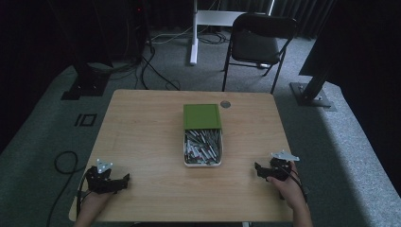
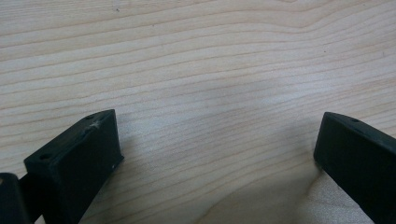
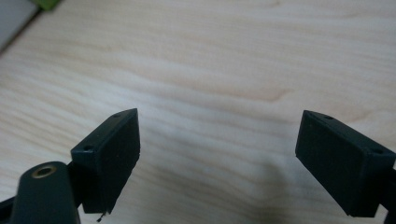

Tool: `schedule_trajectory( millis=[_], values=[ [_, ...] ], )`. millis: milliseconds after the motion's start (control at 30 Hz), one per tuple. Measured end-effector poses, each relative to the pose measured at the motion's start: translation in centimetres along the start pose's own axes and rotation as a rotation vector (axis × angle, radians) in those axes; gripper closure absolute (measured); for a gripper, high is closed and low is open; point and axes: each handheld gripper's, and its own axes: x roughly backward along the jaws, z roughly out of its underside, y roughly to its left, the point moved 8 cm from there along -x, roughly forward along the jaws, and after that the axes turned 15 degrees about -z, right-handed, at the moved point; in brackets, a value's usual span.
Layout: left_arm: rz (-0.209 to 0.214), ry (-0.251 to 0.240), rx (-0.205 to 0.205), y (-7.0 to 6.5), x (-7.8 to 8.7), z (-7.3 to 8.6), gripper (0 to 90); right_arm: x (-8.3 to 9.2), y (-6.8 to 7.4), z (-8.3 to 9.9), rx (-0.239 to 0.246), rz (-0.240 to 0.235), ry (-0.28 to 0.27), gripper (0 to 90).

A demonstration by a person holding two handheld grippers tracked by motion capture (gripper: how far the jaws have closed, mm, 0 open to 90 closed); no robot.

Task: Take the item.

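A white box (image 1: pixel 203 163) sits mid-table, holding several thin metallic and red-tipped sticks (image 1: pixel 202 145). Its green lid (image 1: pixel 202 116) lies over the far half. My left gripper (image 1: pixel 124 180) rests low on the table near the front left corner, held by a hand; in the left gripper view its jaws stand wide apart over bare wood, so my left gripper (image 2: pixel 217 140) is open and empty. My right gripper (image 1: pixel 258 169) rests near the front right, pointing toward the box. In the right gripper view my right gripper (image 3: pixel 217 140) is open over bare wood, with a corner of the green lid (image 3: pixel 47 3) at top left.
The wooden table (image 1: pixel 142 132) has a small round grey cap (image 1: pixel 225 104) near its far edge. A black folding chair (image 1: pixel 257 42) stands beyond the table, with a white stand leg (image 1: pixel 194 33) and cables on the carpet. Black equipment stands flank both sides.
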Motion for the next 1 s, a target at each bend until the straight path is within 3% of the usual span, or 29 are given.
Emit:
schedule_trajectory(
  millis=[767, 1000],
  values=[
    [0.000, -0.001, 0.003, 0.0, 0.0, 0.0, 1.3, 0.9, 3.6, -4.7, 0.075, -0.058, -0.057, 15.0],
    [0.000, -0.001, 0.002, 0.0, 0.0, 0.0, 1.3, 1.1, 5.3, -6.3, 0.113, -0.088, -0.073, 15.8]
  ],
)
